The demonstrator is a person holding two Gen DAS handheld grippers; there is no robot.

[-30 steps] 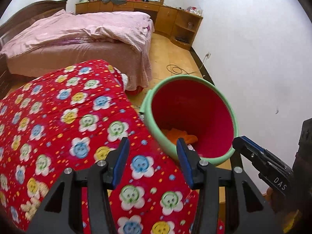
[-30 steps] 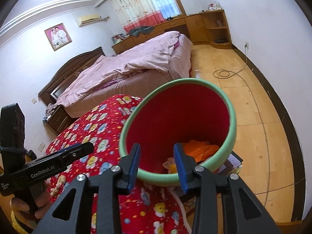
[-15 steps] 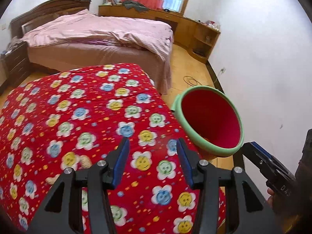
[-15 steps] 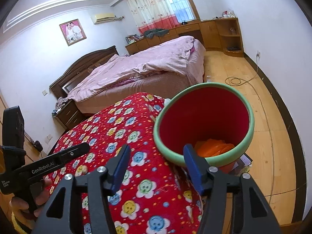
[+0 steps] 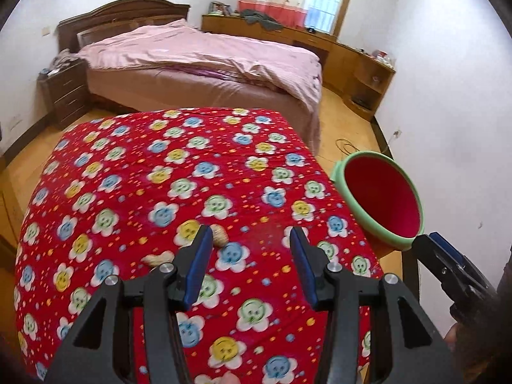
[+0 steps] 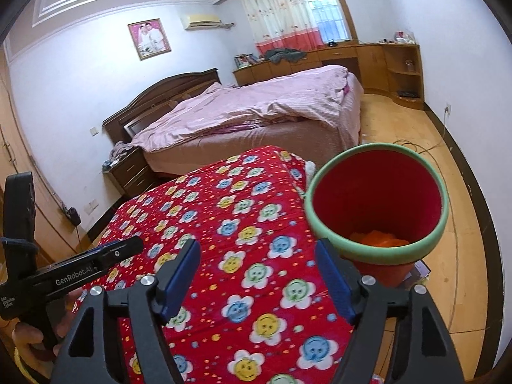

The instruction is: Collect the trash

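Red flowered cover (image 5: 198, 172) lies wide open; only two peanut shells (image 5: 220, 235) ahead, and the bin (image 6: 377, 204) crowding the right edge.

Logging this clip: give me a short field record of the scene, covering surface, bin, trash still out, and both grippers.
surface: red flower-print quilt over a raised surface
bin: red bin with green rim, at the quilt's right edge, orange trash inside
trash still out: two peanut shells on the quilt, close to the left gripper's left finger
left gripper: open, nothing between the jaws
right gripper: open, empty, jaws have just been opening
background: bed with pink bedding
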